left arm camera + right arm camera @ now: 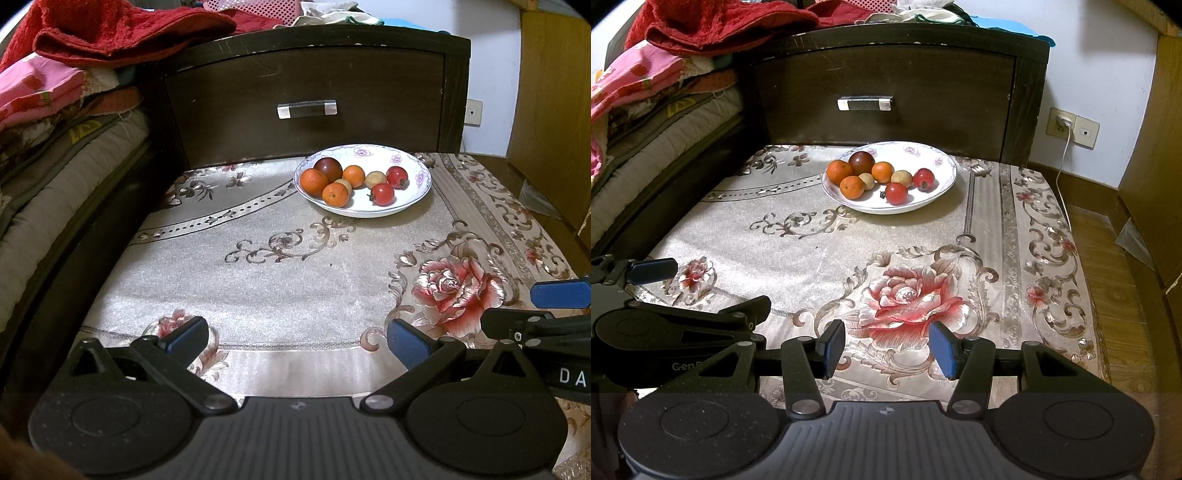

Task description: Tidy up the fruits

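A white floral bowl (413,162) (942,162) sits at the far side of the cloth-covered table. It holds three orange tangerines (313,181) (839,172), a dark purple-red fruit (328,168) (861,162), two red tomatoes (383,194) (896,193) and two small tan fruits (375,178) (901,177). My left gripper (295,339) is open and empty over the near edge. My right gripper (888,349) is open and empty, narrower, above the rose pattern. Each gripper shows at the edge of the other's view.
A dark wooden nightstand with a drawer handle (307,109) (865,103) stands behind the bowl. A bed with piled blankets and a red towel (110,33) is at the left. A wall socket with a white cable (1065,125) and a wooden cabinet (1152,147) are at the right.
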Tool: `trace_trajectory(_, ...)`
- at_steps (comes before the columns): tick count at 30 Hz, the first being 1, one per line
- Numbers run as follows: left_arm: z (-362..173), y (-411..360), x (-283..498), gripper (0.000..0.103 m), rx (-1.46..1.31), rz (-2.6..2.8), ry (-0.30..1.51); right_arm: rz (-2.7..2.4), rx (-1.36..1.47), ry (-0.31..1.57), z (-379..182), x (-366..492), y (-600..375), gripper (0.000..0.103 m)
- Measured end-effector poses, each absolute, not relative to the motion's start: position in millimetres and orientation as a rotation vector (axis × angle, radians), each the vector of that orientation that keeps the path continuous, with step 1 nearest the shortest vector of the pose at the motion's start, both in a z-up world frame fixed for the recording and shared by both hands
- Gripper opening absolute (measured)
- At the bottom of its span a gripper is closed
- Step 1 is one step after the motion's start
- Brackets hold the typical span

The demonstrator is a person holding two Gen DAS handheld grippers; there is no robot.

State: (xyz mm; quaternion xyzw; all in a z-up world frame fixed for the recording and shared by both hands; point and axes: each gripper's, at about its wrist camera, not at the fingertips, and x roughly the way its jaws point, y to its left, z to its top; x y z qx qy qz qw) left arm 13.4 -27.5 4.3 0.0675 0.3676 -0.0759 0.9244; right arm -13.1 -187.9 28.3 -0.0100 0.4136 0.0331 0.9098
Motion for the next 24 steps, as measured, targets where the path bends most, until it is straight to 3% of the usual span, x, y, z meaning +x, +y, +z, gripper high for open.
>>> trace_trajectory(24,2.8,-25.7,12.3,0.103,0.121,-0.149,0.773,0.067,-0.023,0.851,28.0,-13.6,-187.7,0.048)
